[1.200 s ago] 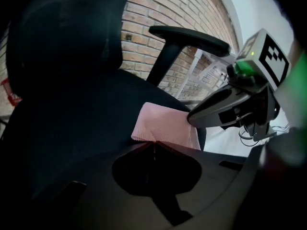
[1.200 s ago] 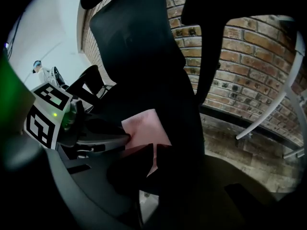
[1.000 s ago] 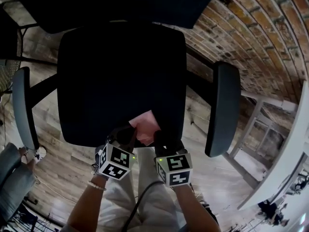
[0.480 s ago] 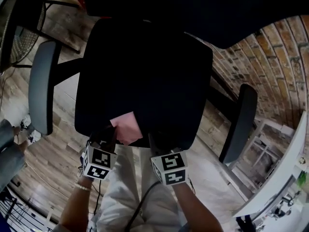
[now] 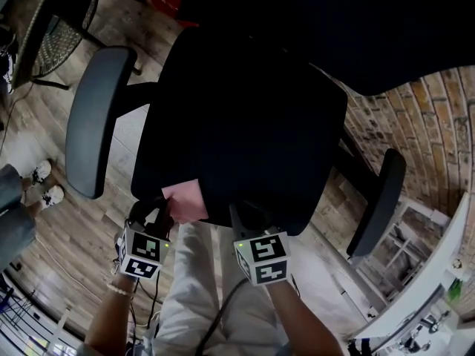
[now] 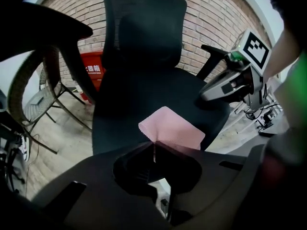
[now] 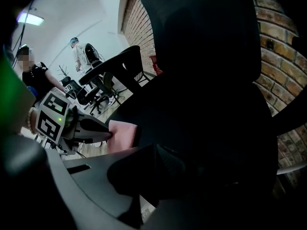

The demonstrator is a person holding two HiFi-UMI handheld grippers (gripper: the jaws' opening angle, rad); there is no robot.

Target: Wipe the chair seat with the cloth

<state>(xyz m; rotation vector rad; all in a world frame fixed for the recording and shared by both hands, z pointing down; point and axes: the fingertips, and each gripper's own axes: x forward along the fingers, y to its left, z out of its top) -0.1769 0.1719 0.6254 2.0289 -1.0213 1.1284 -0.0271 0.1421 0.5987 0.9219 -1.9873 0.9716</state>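
The black office chair seat (image 5: 237, 124) fills the middle of the head view. A pink cloth (image 5: 185, 200) lies on the seat's front left corner. My left gripper (image 5: 159, 215) is shut on the cloth's near edge. In the left gripper view the cloth (image 6: 173, 128) spreads out flat from the closed jaws of that gripper (image 6: 154, 146). My right gripper (image 5: 249, 215) hovers at the seat's front edge, just right of the cloth, with its jaws together and nothing between them. Its own view is dark, showing the cloth (image 7: 122, 134) and the left gripper (image 7: 103, 135) at the left.
Two grey armrests (image 5: 93, 117) (image 5: 378, 202) flank the seat, and the dark backrest (image 6: 144, 28) rises behind it. A red box (image 6: 93, 68) and a wire-mesh chair (image 5: 59, 43) stand beyond. There is a brick wall (image 5: 438, 117), a white table (image 5: 445, 273), and a bystander's shoes (image 5: 44, 184).
Both grippers and the cloth have slid left along the seat's front edge, from the front middle to the front left corner. The head view has swung, so the chair appears rotated.
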